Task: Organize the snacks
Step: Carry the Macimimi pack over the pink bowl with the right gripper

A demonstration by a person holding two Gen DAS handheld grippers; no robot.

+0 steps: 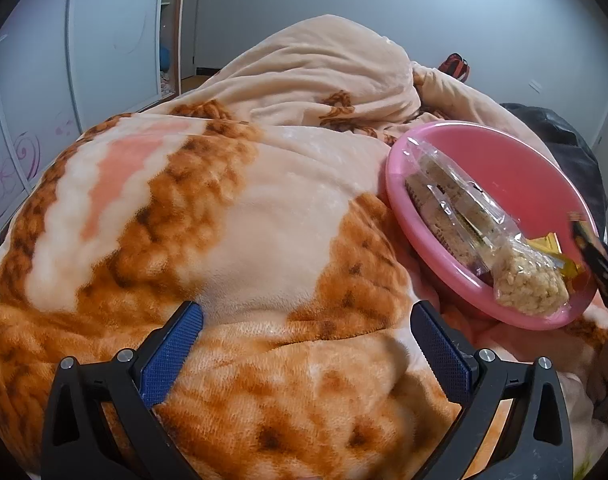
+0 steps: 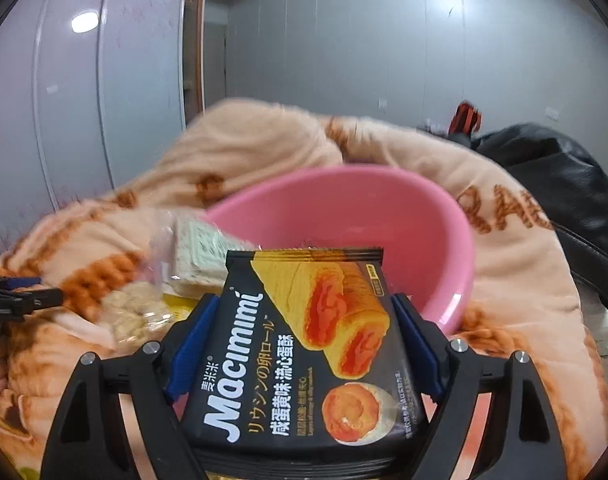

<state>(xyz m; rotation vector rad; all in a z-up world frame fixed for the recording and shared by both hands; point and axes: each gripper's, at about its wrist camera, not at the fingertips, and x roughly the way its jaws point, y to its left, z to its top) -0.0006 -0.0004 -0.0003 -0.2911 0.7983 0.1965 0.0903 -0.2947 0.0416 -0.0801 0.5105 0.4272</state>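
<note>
Blurred at the left of the right wrist view: clear-wrapped snacks (image 2: 200, 256) against the pink bowl (image 2: 444, 240) on the bed's blanket (image 2: 516, 280). Right hand-held gripper (image 2: 300, 316) spread wide, blue pads flanking the black Macimini packet (image 2: 304, 344); contact unclear. Left hand-held gripper (image 1: 306, 320) wide apart, empty, above blanket.

The right claw (image 2: 304, 320) grips a black Macimimi snack packet (image 2: 300, 344) before the pink bowl (image 2: 444, 240).
</note>
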